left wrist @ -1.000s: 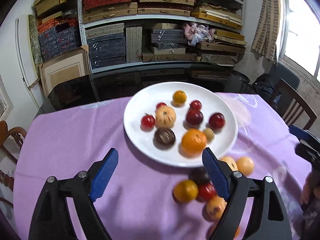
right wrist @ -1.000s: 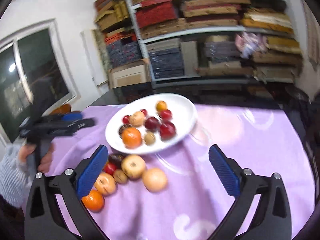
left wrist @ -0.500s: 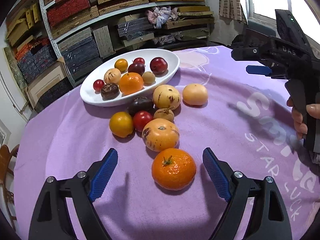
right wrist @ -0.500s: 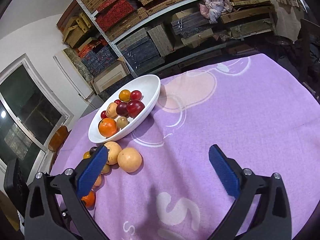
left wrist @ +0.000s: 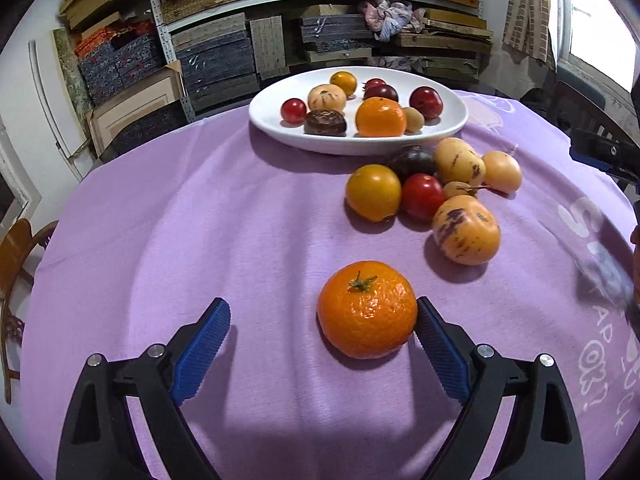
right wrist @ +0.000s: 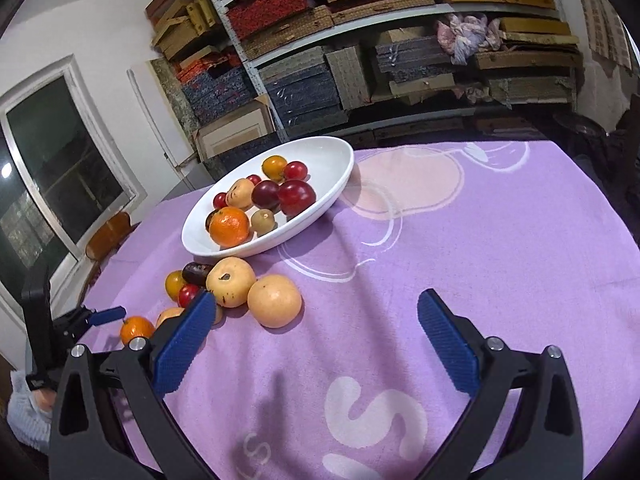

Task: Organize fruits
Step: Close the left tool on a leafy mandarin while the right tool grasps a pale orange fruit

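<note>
A mandarin (left wrist: 367, 314) sits on the purple cloth between the jaws of my left gripper (left wrist: 322, 304), right against the right finger (left wrist: 436, 340) and far from the left one. The jaws are opening and do not press on it. Further back, a white oval plate (left wrist: 264, 114) holds several fruits. A loose heap of fruit (left wrist: 424, 196) lies in front of the plate. My right gripper (right wrist: 318, 298) hangs open over bare cloth with nothing between its fingers. From there the left gripper (right wrist: 100, 316) and the mandarin (right wrist: 136, 328) show at the far left.
The round table wears a purple cloth (left wrist: 200, 220) with white lettering on its right side. Shelves (left wrist: 320, 40) stacked with boxes stand behind it. A wooden chair (left wrist: 16, 248) is at the left edge, a dark chair (left wrist: 576, 100) at the far right.
My left gripper has sunk toward the cloth and closed in on the mandarin, which now lies between its jaws by the right finger. The right gripper's view has swung a little toward the plate.
</note>
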`<state>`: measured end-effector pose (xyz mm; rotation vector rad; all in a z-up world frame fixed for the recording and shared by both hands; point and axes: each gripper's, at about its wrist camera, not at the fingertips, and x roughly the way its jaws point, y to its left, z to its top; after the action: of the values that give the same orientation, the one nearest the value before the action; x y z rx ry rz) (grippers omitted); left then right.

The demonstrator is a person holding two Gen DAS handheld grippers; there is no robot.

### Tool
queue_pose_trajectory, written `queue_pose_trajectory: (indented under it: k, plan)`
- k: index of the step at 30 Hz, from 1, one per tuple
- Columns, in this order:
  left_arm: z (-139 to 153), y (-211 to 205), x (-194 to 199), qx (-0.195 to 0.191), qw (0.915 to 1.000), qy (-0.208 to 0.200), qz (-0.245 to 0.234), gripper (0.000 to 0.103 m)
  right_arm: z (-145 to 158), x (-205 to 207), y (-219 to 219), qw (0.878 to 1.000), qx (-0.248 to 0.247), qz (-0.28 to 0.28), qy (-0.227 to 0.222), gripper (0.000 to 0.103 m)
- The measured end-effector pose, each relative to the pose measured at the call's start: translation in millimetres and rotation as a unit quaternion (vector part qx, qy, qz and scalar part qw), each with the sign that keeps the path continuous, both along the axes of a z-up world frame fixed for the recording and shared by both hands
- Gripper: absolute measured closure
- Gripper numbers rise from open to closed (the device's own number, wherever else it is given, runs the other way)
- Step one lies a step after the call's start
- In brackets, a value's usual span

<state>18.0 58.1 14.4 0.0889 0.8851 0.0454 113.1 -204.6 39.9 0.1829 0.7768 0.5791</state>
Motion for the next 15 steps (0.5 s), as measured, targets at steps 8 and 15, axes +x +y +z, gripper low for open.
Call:
queue_pose_trajectory:
  k: [8, 15]
  plan:
    - [6, 14, -8, -0.045, 0.9985, -0.032, 0.000, 0.010, -9, -3, 14, 0.999, -0.048, 0.009, -0.008, 0.004]
    - [13, -4, -15, -0.064, 0.9941, -0.055, -0.068, 0.010, -15, 3, 10, 0.999, -0.044, 0.004, 0.009, 0.004]
